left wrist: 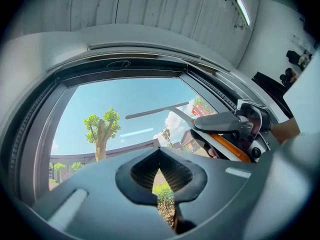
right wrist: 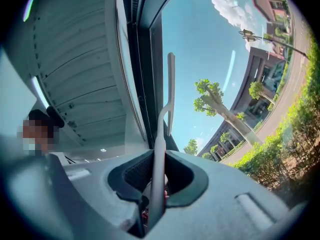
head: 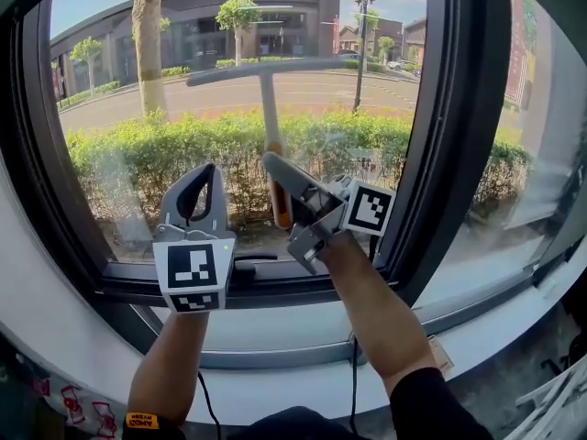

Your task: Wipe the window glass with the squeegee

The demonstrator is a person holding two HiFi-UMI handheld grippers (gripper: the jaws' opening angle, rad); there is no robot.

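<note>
Right hand-held gripper [right wrist: 159, 173] clenched on squeegee [head: 268, 99] before window glass [head: 110, 71] (left hand-held gripper [head: 204, 180] closed, empty)

Strong daylight poured in through the window glass [head: 183, 136], leaving the frame [head: 459, 136] dark against it. Pale smears and reflections hazed the lower pane. Both gripper views bulged like fisheyes, with black vignetted corners, and the nearest grey surfaces were soft and out of focus.
</note>
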